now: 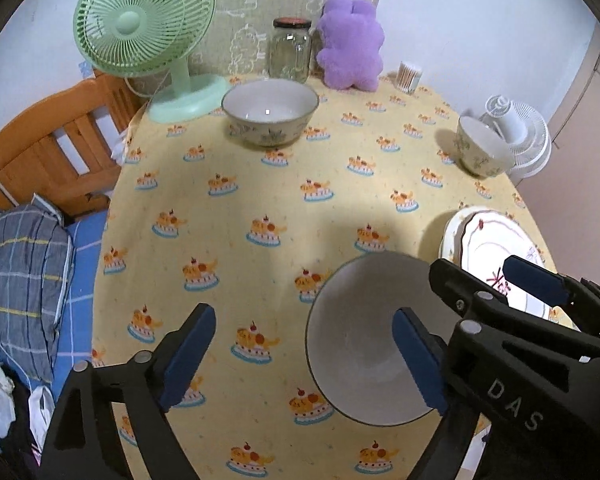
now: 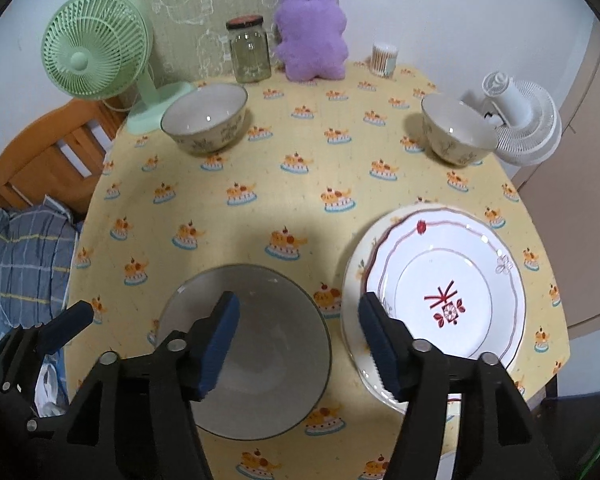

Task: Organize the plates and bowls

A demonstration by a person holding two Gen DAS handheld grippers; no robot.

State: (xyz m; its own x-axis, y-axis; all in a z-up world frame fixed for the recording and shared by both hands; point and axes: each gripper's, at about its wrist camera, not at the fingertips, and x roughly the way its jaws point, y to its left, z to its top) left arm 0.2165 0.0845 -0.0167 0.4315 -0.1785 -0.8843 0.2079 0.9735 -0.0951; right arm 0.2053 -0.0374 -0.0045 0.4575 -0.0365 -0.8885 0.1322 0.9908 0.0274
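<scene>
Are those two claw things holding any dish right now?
No. The left gripper and right gripper are both open above the table; the near bowl sits free.

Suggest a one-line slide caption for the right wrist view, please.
Open right gripper above a near bowl and stacked plates; two patterned bowls wait beyond.

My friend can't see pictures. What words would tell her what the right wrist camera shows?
The open right gripper hangs over a yellow cake-print tablecloth, above a near bowl and beside stacked plates. Two patterned bowls sit farther back, before a green fan, glass jar and purple plush toy.
</scene>
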